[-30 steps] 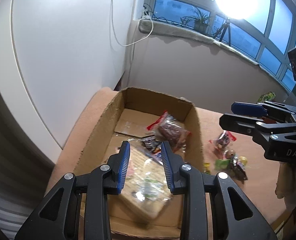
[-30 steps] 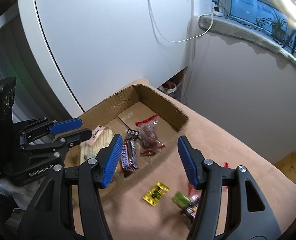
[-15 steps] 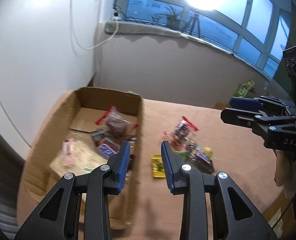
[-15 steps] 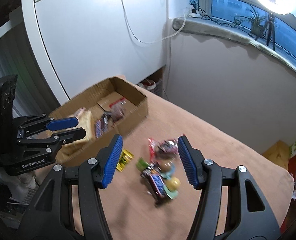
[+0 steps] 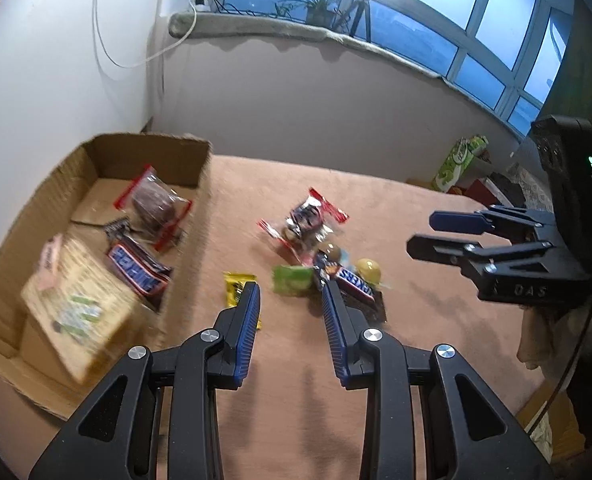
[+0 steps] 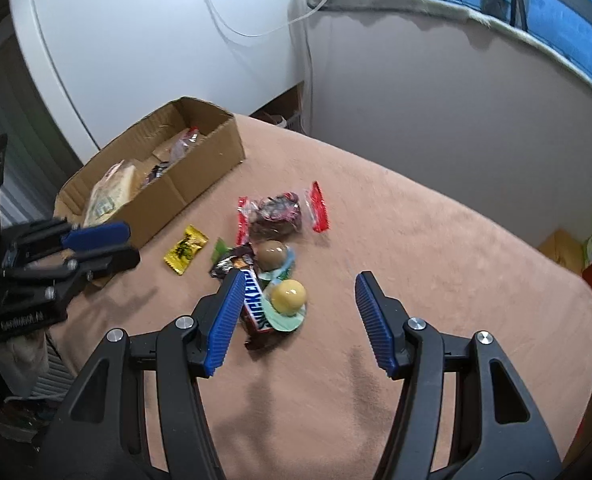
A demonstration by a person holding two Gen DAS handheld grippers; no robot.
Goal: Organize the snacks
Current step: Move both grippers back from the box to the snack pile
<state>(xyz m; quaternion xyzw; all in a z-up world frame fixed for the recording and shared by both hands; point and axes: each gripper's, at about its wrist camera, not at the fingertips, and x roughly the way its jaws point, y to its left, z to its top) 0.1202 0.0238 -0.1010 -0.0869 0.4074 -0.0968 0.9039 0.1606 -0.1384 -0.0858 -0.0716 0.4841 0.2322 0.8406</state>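
Snacks [image 6: 274, 264] lie loose on the table beneath both tongs, left [image 5: 290, 300] and right [image 6: 297, 292], angled downward, parted and empty.

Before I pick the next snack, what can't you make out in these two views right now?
- Right wrist view: cardboard box near wall hides most of its contents.
- Left wrist view: large flat packet in the box is motion-blurred, print unreadable.
- Both views: Snickers bar partly behind a claw finger.
- Green packet: blurred, label unreadable.
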